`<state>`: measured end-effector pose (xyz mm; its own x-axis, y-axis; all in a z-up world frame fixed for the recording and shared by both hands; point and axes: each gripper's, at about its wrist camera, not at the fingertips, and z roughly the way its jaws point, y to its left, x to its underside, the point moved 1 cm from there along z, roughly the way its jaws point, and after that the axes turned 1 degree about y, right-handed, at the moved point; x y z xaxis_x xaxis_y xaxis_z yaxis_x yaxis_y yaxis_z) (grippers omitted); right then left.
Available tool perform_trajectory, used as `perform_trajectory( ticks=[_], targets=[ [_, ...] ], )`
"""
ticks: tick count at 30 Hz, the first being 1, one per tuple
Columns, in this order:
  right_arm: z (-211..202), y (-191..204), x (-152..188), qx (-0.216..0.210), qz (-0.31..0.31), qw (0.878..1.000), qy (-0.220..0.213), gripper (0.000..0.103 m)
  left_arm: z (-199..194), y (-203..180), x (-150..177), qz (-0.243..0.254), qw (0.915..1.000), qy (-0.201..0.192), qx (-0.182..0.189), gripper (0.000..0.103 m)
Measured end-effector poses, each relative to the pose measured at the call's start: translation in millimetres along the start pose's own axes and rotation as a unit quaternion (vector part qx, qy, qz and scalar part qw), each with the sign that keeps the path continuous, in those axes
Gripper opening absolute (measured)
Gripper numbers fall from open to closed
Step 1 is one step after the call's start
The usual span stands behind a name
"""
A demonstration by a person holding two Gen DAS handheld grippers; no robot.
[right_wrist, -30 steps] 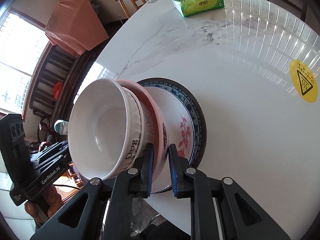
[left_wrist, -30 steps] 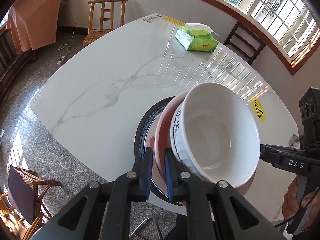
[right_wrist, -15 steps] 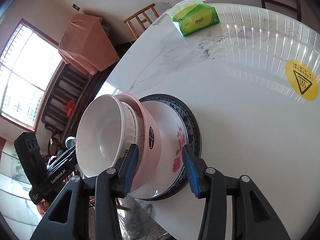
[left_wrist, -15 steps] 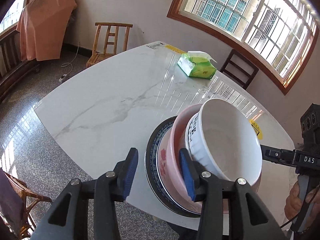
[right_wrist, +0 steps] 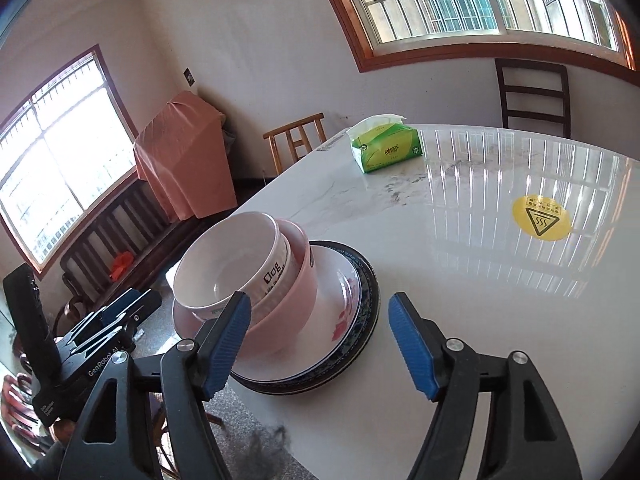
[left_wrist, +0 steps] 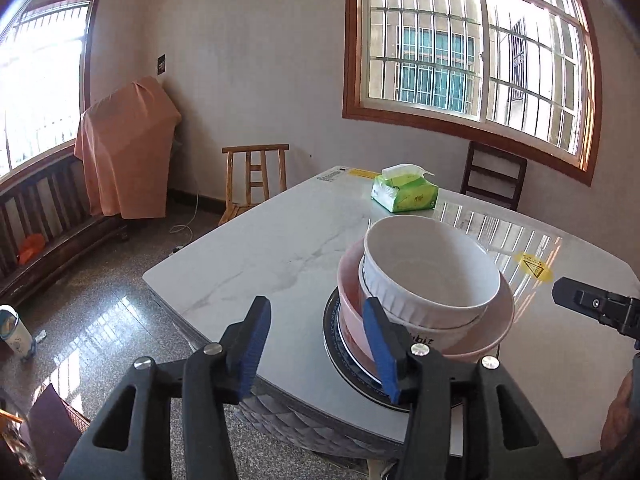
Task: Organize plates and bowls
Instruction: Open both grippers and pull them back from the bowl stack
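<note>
Left wrist view: left claw (left_wrist: 318, 344) wide apart, gripping nothing, just before the stack. White bowl (left_wrist: 430, 276) nested in pink bowl (left_wrist: 476, 344), on dark-rimmed plate (left_wrist: 340, 354), near the front edge of the bench (left_wrist: 280, 252).

Right wrist view: right claw (right_wrist: 320, 344) also spread wide, empty, beside the flowered plate (right_wrist: 340, 304). White bowl (right_wrist: 228, 268) sat tilted and off-centre in the pink one. Risk, as judged: a knock from either claw, and the tilted bowl slipping or the stack sliding off the edge.
</note>
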<state>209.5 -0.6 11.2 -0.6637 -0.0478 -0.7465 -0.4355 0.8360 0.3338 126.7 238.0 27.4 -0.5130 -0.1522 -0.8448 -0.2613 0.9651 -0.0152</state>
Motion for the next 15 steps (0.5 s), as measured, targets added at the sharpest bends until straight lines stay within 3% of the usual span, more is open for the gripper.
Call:
perform_trajectory(
  ticks=[6, 9, 12, 15],
  targets=[
    [-11, 8, 22, -0.005, -0.010, 1.000, -0.011, 0.072, -22, -15, 15, 0.012, 0.9992, -0.038, -0.008, 0.053],
    [-19, 10, 30, -0.002, -0.017, 1.000, -0.019, 0.075, -36, -26, 24, 0.032, 0.9960, -0.078, -0.031, 0.055],
    [-29, 9, 36, -0.001, -0.021, 0.999, -0.028, 0.079, -48, -37, 30, 0.043, 0.9928, -0.096, -0.056, 0.064],
    [-37, 6, 40, 0.003, -0.022, 0.999, -0.035, 0.080, -59, -42, 32, 0.035, 0.9947, -0.091, -0.033, 0.065]
  ],
)
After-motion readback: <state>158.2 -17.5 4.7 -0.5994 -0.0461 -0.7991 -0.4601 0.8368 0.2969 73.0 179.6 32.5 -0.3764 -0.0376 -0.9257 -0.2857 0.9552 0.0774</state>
